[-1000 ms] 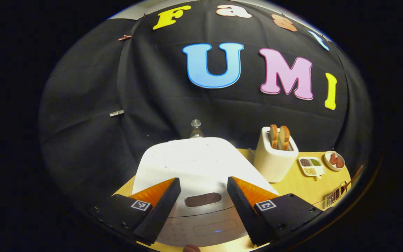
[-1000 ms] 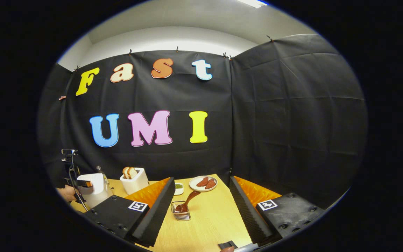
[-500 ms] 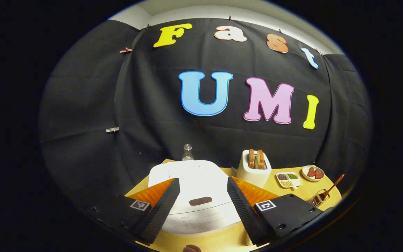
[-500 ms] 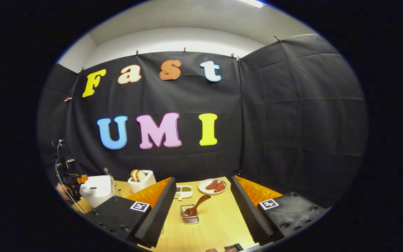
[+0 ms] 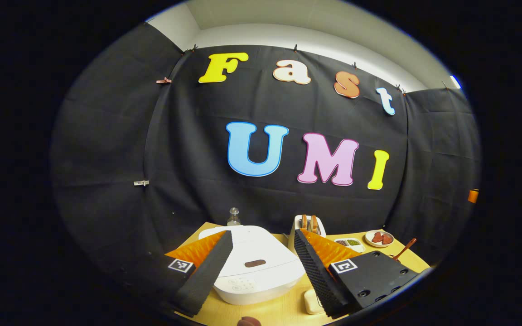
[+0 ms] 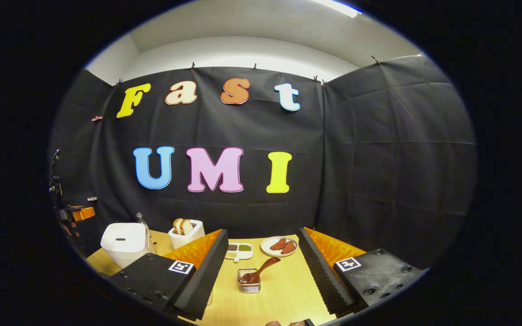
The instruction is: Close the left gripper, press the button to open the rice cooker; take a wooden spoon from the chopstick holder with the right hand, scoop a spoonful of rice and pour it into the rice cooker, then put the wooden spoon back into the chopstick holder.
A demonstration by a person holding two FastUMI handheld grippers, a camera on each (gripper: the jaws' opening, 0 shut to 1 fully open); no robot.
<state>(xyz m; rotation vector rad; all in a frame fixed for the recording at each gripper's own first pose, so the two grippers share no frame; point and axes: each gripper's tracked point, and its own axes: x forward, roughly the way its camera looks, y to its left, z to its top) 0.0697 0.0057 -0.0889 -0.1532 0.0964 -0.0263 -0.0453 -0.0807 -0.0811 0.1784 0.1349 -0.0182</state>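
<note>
We are seeing the white, rounded-square rice cooker (image 5: 254,267) sitting lid-down on the pale wooden table (image 5: 283,310), its small dark oval button (image 5: 255,263) framed between the fingers of the left gripper (image 5: 261,265). That gripper is standing spread wide, grasping nothing, so the first risk, as we are judging it, is going in to press without closing: the parted fingers would straddle the button and land on the lid, and the cooker would stay shut. A slanted push could also shove the cooker toward the white toaster with bread slices (image 5: 308,225) at 1 o'clock of it.

In the right gripper view, the right gripper (image 6: 263,267) is likewise hanging released and empty above the table, looking level into the booth. Between its fingers sits the small wire-mesh chopstick holder (image 6: 248,286), with the brown wooden spoon (image 6: 258,271) leaning out toward 2 o'clock. We are judging the holder light enough to tip or drag if the spoon is pulled sideways instead of up. The divided white dish of grains (image 6: 239,250) lies at 11 o'clock of the holder, the round plate with reddish pieces (image 6: 281,246) at 1 o'clock; a careless scoop there could scatter grains. The cooker is standing well apart at 9 o'clock.
</note>
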